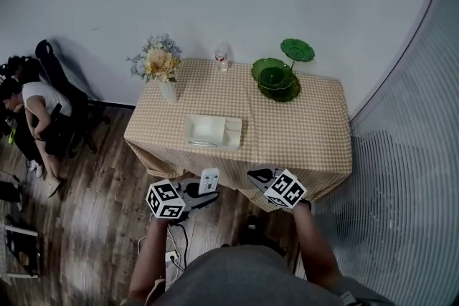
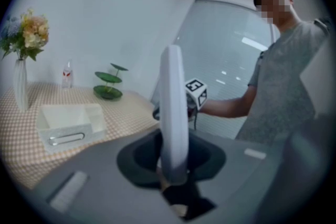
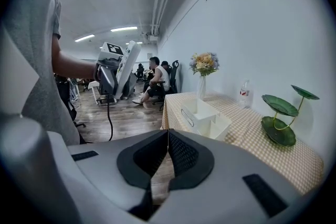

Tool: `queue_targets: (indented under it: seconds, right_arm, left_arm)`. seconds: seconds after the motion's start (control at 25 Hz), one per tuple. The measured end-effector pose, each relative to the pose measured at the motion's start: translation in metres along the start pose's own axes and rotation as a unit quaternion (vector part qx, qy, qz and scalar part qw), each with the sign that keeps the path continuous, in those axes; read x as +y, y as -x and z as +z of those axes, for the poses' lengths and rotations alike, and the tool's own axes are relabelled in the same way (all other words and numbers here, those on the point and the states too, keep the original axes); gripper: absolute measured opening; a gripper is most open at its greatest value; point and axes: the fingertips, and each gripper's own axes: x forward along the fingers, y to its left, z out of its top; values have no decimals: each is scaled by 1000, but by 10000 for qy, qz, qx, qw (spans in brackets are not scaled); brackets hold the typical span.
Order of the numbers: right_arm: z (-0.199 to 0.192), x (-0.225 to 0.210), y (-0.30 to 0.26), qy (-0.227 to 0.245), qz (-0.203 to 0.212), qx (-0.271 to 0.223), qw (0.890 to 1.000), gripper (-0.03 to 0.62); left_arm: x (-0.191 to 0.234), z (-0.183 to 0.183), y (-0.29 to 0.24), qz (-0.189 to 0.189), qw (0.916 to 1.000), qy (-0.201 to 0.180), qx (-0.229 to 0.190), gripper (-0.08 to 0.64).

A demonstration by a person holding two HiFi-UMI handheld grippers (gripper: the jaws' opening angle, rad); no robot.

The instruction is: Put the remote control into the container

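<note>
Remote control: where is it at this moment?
In the head view, the remote control is gripped in the left tool, just before the table's near edge, short of the white container.

Head view high above table [image 1: 308, 132], gripper views low, nearer, all sharing container [image 1: 208, 127]

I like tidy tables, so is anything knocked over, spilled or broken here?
Nothing stands out. The white flower vase, small clear bottle and green leaf-shaped stand are upright on the checked tablecloth, and the white plastic container sits flat.
</note>
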Motion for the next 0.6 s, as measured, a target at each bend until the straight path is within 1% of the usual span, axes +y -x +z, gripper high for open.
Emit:
queue_targets:
  seconds: [0.36,0.6]
  right_arm:
    - [8,-39,-7,147,360,-50,9992,20]
    - [-2,-56,-15,354,627,156,9973,18]
  left_arm:
    - [27,23,-25,276,9994,178,-119,86]
    - [33,29,-42,403,9987,275,-164,86]
